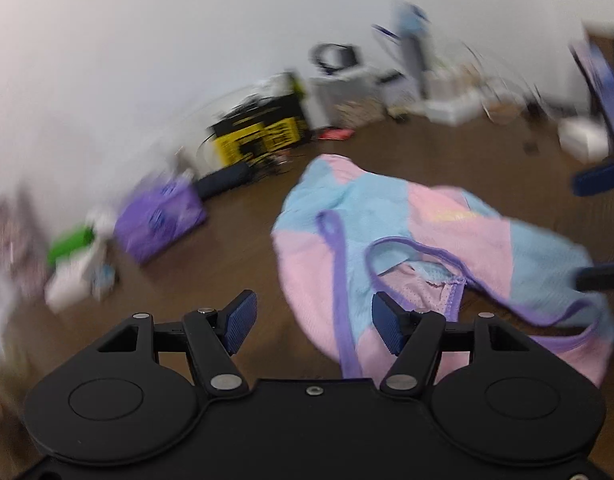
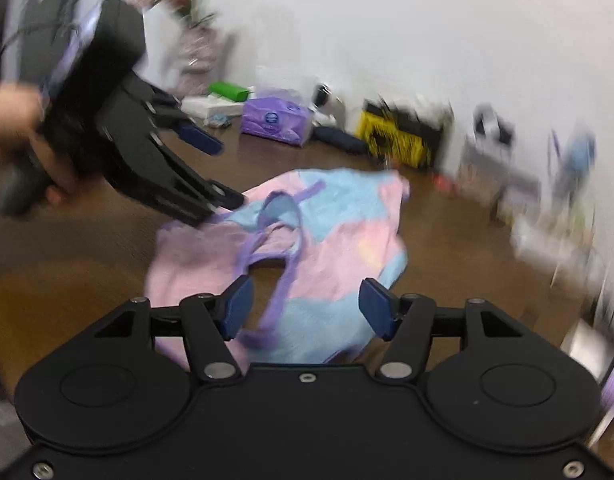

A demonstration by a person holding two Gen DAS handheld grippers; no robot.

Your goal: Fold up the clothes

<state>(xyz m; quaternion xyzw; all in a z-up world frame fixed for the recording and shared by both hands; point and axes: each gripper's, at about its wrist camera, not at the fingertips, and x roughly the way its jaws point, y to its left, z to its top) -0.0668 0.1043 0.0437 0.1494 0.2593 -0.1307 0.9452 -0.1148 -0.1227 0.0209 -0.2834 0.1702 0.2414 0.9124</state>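
A lived-in room at home.
Dark brown wooden floor [image 1: 235, 240], purple tissue pack [image 2: 275, 121], yellow-and-black box [image 1: 259, 136] against the white wall [image 1: 147, 40].

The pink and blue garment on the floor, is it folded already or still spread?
Not folded: the garment lies loosely crumpled on the wooden floor, its purple straps twisted on top.

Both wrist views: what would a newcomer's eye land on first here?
The pink and blue garment with purple trim lies crumpled on the brown floor, mid-frame in both views. Both the left hand-held gripper and the right hand-held gripper hang open over it. A yellow and black box stands by the white wall.
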